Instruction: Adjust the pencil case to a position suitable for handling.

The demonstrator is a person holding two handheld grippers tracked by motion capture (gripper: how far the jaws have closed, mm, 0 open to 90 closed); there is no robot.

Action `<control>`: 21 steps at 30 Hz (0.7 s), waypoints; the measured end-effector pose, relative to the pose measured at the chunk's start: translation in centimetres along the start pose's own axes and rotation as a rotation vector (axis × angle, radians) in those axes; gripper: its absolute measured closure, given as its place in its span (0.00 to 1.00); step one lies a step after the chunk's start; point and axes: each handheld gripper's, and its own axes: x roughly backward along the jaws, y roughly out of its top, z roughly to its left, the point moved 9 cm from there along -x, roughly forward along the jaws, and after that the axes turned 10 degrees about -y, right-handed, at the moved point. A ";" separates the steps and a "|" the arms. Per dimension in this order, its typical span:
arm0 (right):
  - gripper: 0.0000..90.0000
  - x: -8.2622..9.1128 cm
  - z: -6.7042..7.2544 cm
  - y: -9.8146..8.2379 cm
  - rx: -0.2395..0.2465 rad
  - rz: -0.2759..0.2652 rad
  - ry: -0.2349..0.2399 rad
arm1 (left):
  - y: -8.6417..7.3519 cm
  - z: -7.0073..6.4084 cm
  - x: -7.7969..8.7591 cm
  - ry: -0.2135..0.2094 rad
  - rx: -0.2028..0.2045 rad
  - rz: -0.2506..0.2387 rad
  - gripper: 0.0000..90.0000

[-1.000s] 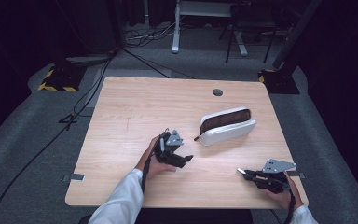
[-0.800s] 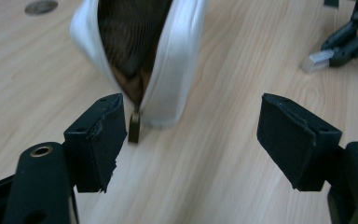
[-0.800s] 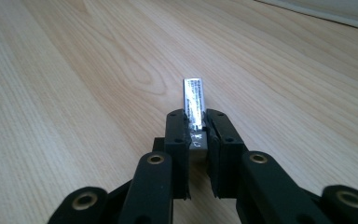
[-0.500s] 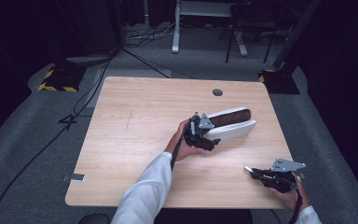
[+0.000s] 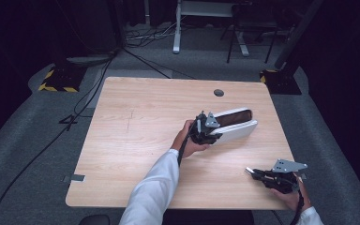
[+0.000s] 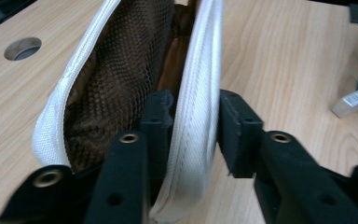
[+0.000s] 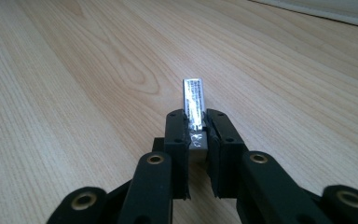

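Note:
A white zip pouch with a brown mesh lining lies open on the wooden table, right of centre. My left gripper is at its near end. In the left gripper view one jaw sits inside the pouch and the other outside, and the gripper is shut on the near white wall. Near the table's front right corner, my right gripper is shut on a small grey stick with a barcode label, held low over the wood. The stick also shows far off in the left gripper view.
A round cable hole is in the table behind the pouch. The table's left half is bare wood. Dark floor, cables and a desk frame lie beyond the far edge.
My left gripper moved right and forward from the table's middle to the pouch and closed on its near wall. The right gripper drifted slightly right, still holding the stick.

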 end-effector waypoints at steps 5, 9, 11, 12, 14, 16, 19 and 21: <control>0.88 0.0 0.0 0.0 0.002 -0.001 -0.002 | -1.5 -1.1 2.0 -0.035 -0.042 0.013 0.85; 0.88 0.0 0.0 0.0 0.000 0.000 0.000 | -3.1 -1.8 4.0 -0.061 -0.058 0.021 0.85; 0.88 0.0 0.0 0.0 -0.001 0.000 -0.001 | -3.9 -2.3 5.0 -0.082 -0.061 0.025 0.85; 0.88 0.0 0.0 0.0 -0.002 0.001 0.000 | -4.3 -2.5 5.4 -0.092 -0.065 0.026 0.85; 0.88 0.0 0.0 0.0 -0.002 0.001 0.000 | -5.1 -2.9 6.3 -0.101 -0.069 0.031 0.85; 0.88 0.0 0.0 0.0 -0.003 0.001 0.001 | -5.8 -3.3 7.2 -0.119 -0.076 0.037 0.85; 0.88 0.0 0.0 0.0 -0.001 0.000 -0.002 | -6.7 -3.7 8.3 -0.124 -0.078 0.042 0.83; 0.88 0.0 0.0 0.0 -0.003 0.001 -0.002 | -7.3 -3.5 9.1 -0.089 -0.074 0.048 0.76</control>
